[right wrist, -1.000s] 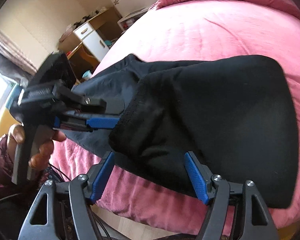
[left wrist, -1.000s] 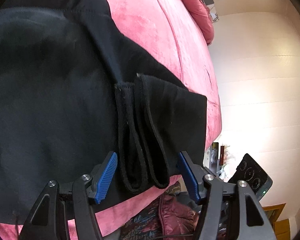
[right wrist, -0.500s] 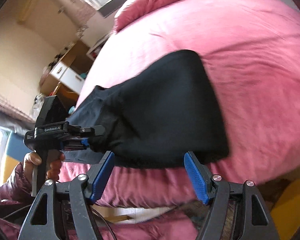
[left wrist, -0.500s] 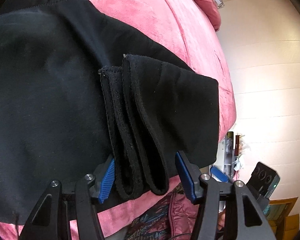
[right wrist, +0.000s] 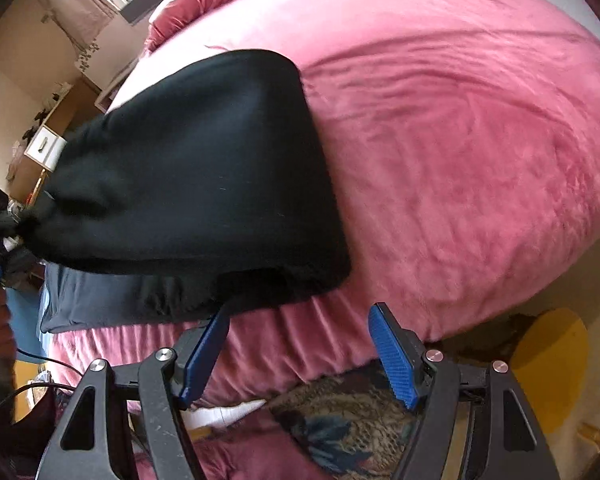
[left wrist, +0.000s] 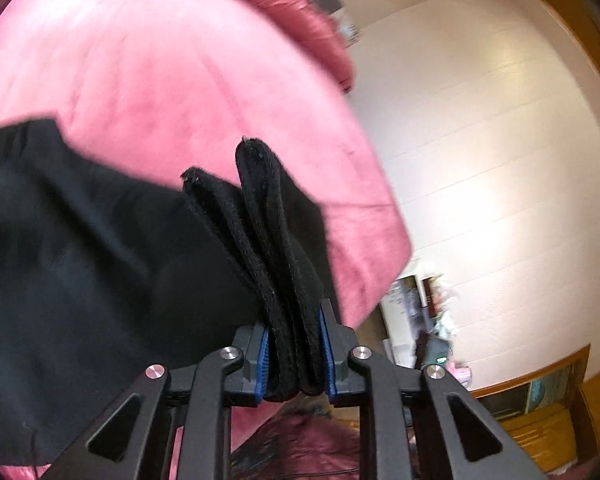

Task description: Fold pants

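While the left wrist view is a bit smeary, you can see the left gripper [left wrist: 294,360] has just been closing and its blue pads are now clamped on the bunched hem ends of the black, soft knit pants [left wrist: 80,260], with several thick layers stacked between the jaws. From that pinch the fabric drapes off over the pink velvety bedspread [left wrist: 160,80], so the pants are partly lifted at this end and lying on the bed beyond it. Over in the right wrist view, the same pants [right wrist: 204,168] sit as a broad dark slab near the bed's near edge on that pink cover [right wrist: 460,140], with one lower edge drooping over the side. The right gripper [right wrist: 300,340] has its jaws wide apart with nothing in them, hovering just in front of the closest edge of the cloth, not touching as far as I can tell. My guess is this stuff is light, floppy and thick, so it'll sag rather than hold shape; not slippery, nothing to break. I'd grab the near corner of that folded edge with the right one, catching all layers.
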`<state>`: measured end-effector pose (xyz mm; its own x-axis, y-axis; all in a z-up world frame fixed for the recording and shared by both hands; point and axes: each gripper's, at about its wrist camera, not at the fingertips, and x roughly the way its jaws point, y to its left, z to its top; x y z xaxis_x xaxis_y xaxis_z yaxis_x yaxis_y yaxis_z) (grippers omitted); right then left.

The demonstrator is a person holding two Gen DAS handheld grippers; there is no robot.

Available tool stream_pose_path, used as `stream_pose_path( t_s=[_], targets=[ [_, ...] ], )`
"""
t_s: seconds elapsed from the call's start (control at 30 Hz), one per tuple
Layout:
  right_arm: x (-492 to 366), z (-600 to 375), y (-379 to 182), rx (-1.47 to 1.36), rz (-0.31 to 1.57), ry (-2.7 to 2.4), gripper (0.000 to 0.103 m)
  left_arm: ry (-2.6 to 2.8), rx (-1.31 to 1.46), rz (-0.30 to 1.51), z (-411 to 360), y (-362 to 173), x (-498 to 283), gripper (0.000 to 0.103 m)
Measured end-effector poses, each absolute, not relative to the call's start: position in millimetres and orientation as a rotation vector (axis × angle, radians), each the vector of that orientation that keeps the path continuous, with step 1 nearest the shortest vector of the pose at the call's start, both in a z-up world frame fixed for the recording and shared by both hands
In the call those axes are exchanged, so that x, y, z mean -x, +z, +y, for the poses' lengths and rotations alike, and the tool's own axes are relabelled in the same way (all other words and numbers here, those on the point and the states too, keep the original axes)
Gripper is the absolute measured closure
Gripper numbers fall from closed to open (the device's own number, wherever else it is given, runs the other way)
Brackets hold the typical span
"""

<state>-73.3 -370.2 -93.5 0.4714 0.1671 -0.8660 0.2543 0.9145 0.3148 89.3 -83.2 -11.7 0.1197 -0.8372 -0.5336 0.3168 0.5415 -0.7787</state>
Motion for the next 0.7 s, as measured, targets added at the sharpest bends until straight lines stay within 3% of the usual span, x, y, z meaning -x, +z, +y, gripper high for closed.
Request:
stream_pose_path(
  t_s=[0.17, 0.2, 0.27, 0.37, 0.7],
  targets=[
    [59, -363, -89, -0.409, 1.004, -0.108, 0.033, -0.958, 0.549, 1.083, -84, 16, -83, 0.083],
    [57, -362, -88, -0.383, 0.999, -0.129, 0.036, -0.957, 0.549, 1.075, -81, 18, -81, 0.083],
    [51, -359, -88, -0.284, 1.012, -0.179, 0.057, -0.953, 0.546, 1.072, -76, 18, -80, 0.083],
    [52, -355, -90, -0.240, 1.023, -0.172, 0.064, -0.901, 0.511, 1.103, -54, 6, -83, 0.084],
    [42, -342, -110, -0.180, 1.105, -0.115, 0.065, -0.638, 0.516, 1.358, -5, -109, -74, 0.084]
  ],
)
